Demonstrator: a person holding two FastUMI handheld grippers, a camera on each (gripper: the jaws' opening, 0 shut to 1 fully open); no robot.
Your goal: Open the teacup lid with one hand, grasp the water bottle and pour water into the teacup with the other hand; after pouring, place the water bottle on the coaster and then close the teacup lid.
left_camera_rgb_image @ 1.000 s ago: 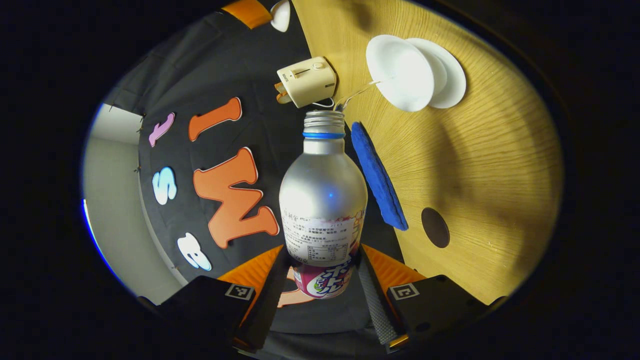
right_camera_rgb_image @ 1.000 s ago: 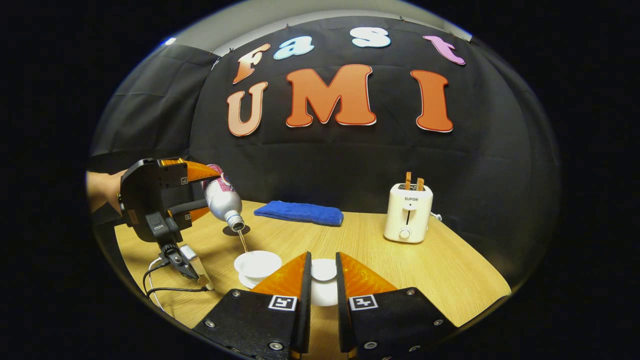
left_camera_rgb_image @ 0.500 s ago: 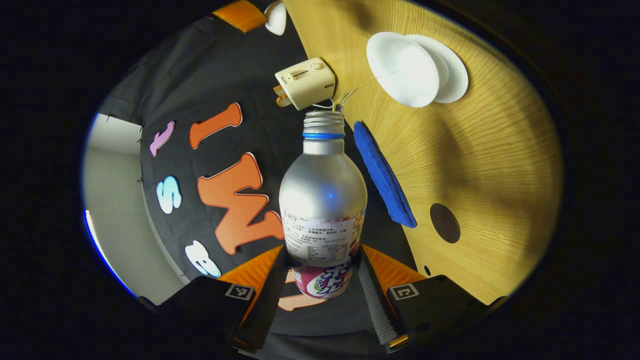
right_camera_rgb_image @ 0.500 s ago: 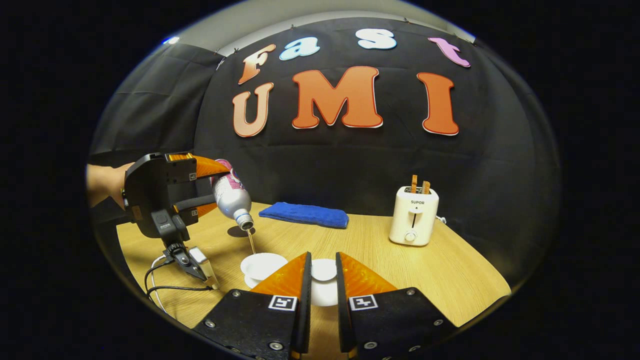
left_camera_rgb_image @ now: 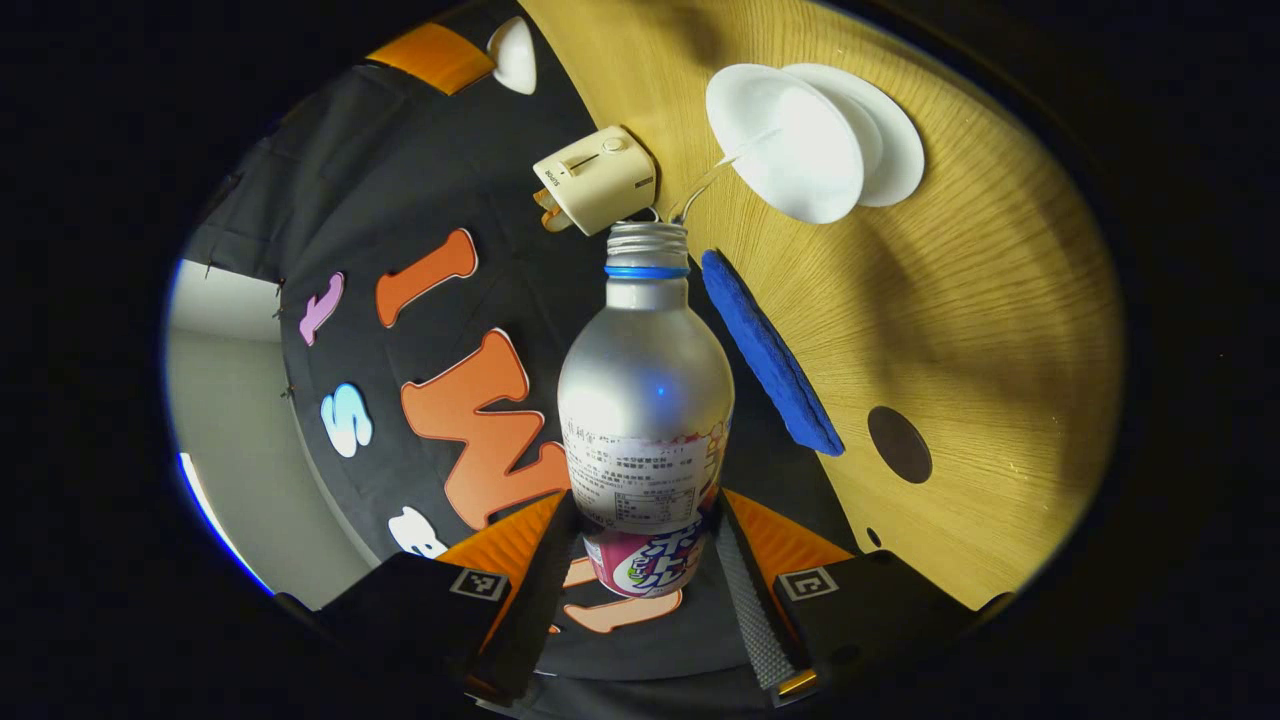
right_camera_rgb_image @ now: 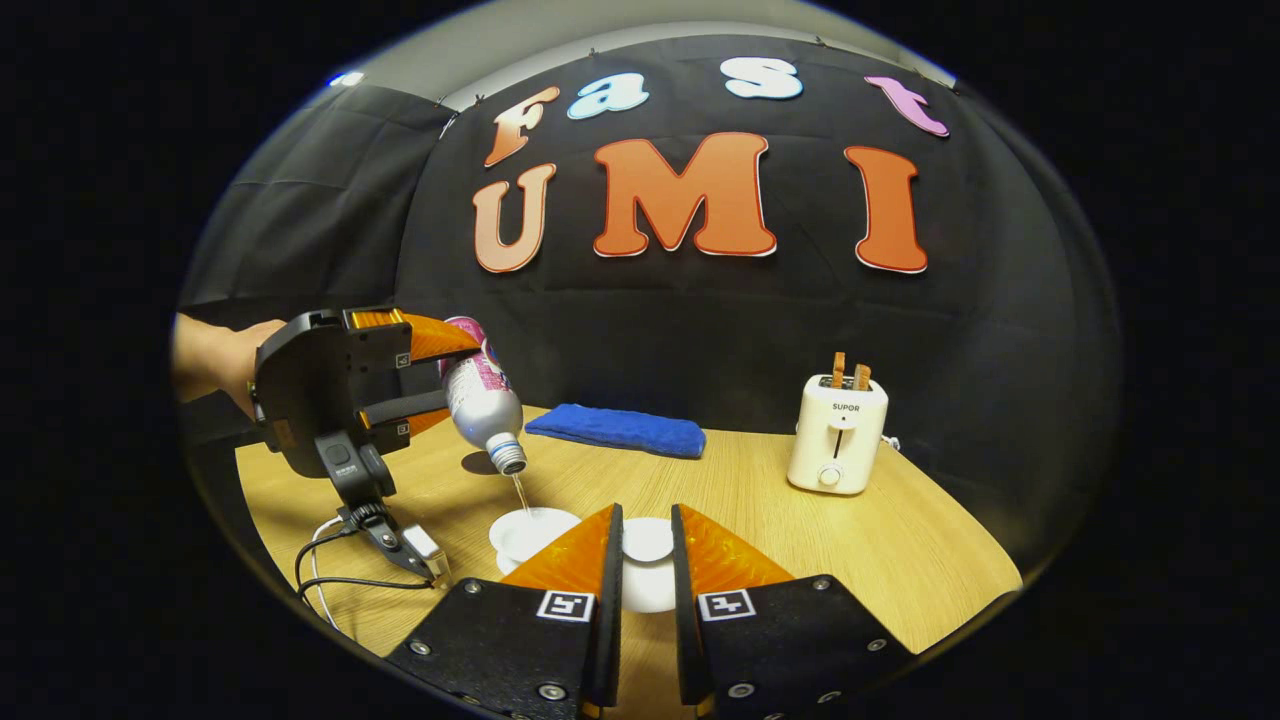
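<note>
Tilting mouth-down in the clenched left claw [right_camera_rgb_image: 440, 375], the water bottle [right_camera_rgb_image: 482, 405] has been carried nearer the teacup [right_camera_rgb_image: 533, 528] mid-worktop — the stream now shorter, pouring nearly done — while the lid [right_camera_rgb_image: 648, 540] is gripped by the right claw [right_camera_rgb_image: 646, 560].

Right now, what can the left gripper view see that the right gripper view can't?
Left gripper view: the silver metal bottle with its white printed label up close, and the left gripper squeezing its base. Right gripper view: a person's hand holding that gripper, a black cable on the wooden table, and the right gripper holding the round white lid. Both: water streaming into the white teacup, the blue folded cloth and the cream toaster.
</note>
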